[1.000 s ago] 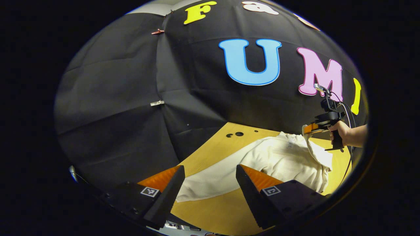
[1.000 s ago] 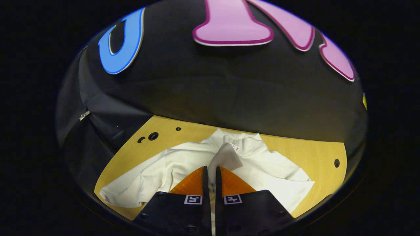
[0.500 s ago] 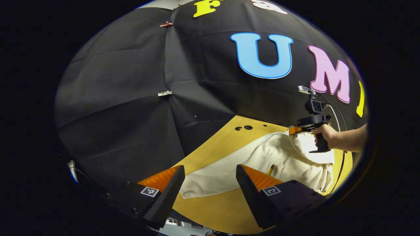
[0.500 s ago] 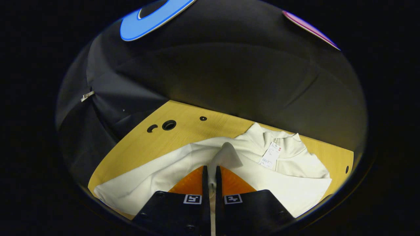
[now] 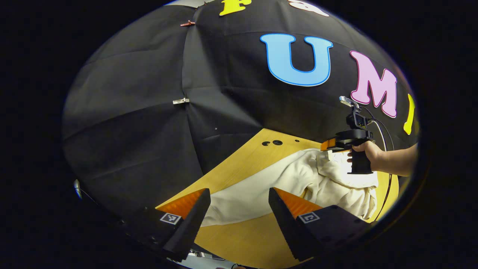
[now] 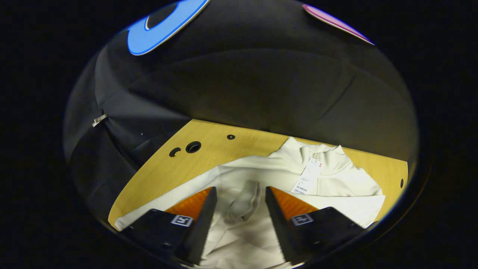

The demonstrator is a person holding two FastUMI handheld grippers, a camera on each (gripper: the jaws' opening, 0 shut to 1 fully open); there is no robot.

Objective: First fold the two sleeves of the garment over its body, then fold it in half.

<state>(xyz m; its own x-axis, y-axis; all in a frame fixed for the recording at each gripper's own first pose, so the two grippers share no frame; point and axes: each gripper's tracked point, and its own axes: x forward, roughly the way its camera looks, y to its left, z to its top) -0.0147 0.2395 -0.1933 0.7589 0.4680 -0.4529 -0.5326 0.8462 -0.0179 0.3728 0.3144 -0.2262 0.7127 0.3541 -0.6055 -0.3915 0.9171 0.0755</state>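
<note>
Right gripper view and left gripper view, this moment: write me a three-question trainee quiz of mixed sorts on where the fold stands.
1. True or false: the right hand-held gripper is clamped on the sleeve.
2. Multiple choice: the paper tag lies A) at the garment's collar, B) on bare table, C) between the left hand-held gripper's fingers.
3. Short answer: what lies between the fingers of the left hand-held gripper, farther off?

Key:
1. False. Its fingers stand apart, and the sleeve lies loose over the garment between them.
2. A.
3. A flat stretch of the garment lying on the wooden table; the fingers are apart and not touching it.
</note>
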